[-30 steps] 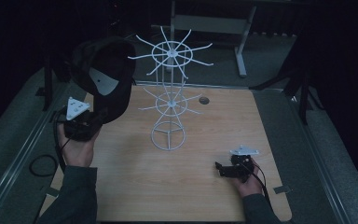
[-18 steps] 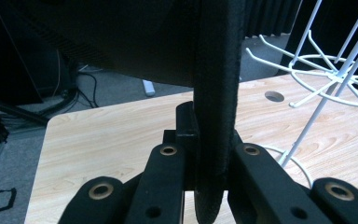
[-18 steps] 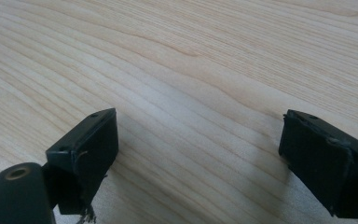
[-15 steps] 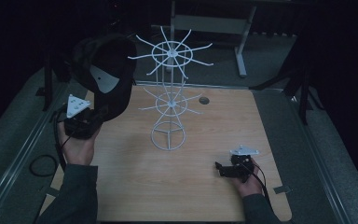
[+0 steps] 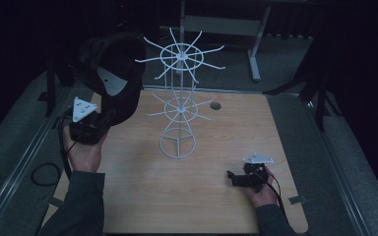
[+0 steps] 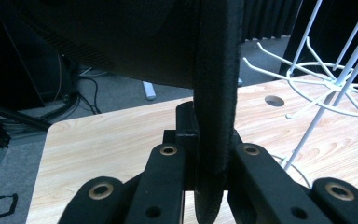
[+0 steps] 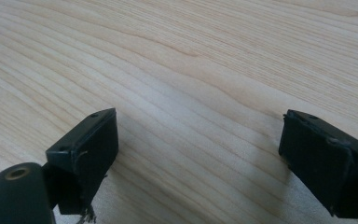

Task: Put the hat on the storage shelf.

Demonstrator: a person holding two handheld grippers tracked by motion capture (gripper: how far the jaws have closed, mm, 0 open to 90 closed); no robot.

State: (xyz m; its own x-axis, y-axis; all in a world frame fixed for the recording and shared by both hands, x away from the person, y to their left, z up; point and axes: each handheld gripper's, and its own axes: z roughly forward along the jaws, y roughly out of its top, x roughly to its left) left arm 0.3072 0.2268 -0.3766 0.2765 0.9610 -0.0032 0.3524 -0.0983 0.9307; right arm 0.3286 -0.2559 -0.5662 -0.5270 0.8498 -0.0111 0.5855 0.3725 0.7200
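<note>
- A white wire rack (image 5: 178,105) stands upright near the middle of the light wood table (image 5: 142,196), with two tiers of spoked arms above a round wire base.
- The left gripper (image 5: 89,129) sits to the left of the rack, raised over the table's left edge, held in the person's left hand (image 5: 81,152).
- Its jaws are closed tight on the brim of a black cap (image 5: 113,73); in the left gripper view the thick black brim (image 6: 214,116) runs straight down between the two jaws.
- The cap hangs up and to the left of the rack, its crown level with the rack's upper tier, with a pale patch showing inside it.
- The right gripper (image 5: 243,178) lies low on the table, in front of and to the right of the rack's base, held in the right hand (image 5: 263,191).
- In the right gripper view its jaws stand wide apart with bare wood between them, holding nothing.
</note>
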